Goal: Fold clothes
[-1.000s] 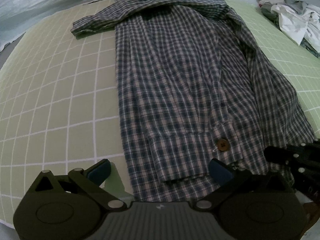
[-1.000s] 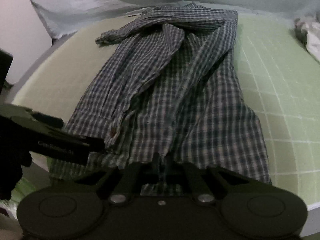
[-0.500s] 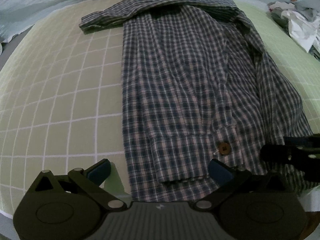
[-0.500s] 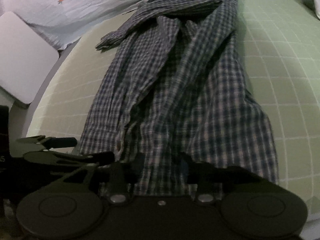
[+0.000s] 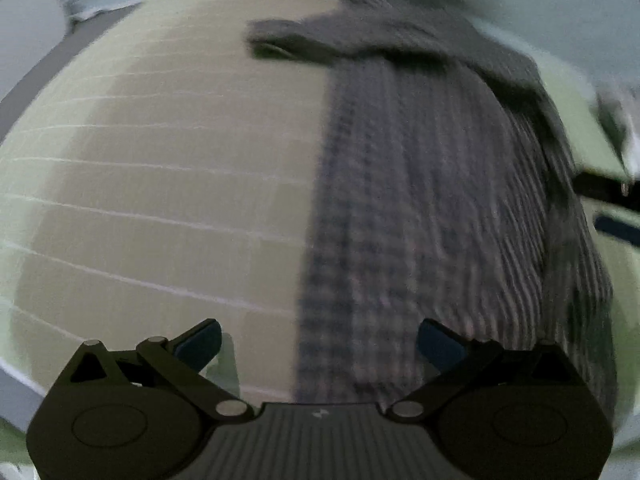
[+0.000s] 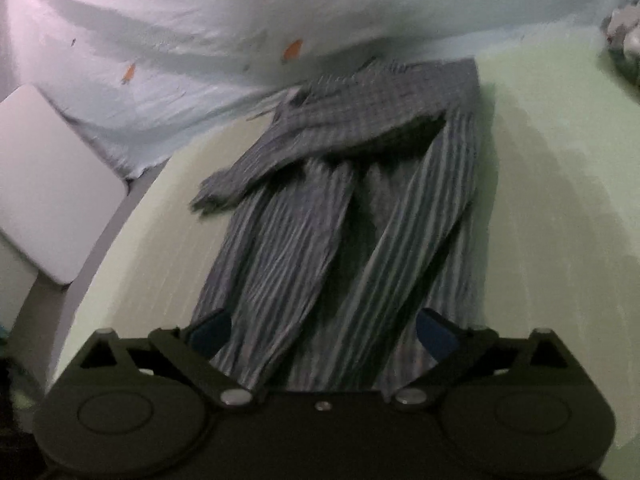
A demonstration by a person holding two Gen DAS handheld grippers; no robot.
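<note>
A blue-and-white checked shirt (image 5: 432,208) (image 6: 360,216) lies lengthwise on the green gridded mat (image 5: 152,184), both sides folded inward and one sleeve laid across its far end. My left gripper (image 5: 318,344) hangs open above the shirt's near left edge, nothing between its blue pads. My right gripper (image 6: 324,330) is over the shirt's near hem; its jaws are opening, spread wide, and no cloth is pinched between them. At the right edge of the left wrist view, part of the right gripper (image 5: 612,208) shows. Both views are motion-blurred.
A pale blue sheet (image 6: 192,64) with small orange marks lies beyond the mat. A white flat pad (image 6: 52,184) sits off the mat's left edge. A heap of other clothes (image 6: 624,40) lies at the far right. Bare mat (image 6: 560,200) stretches to the shirt's right.
My right gripper has let go of the shirt's hem, opened wide and pulled back and up. My left gripper stayed open and shifted, with the shirt now to the right in its view.
</note>
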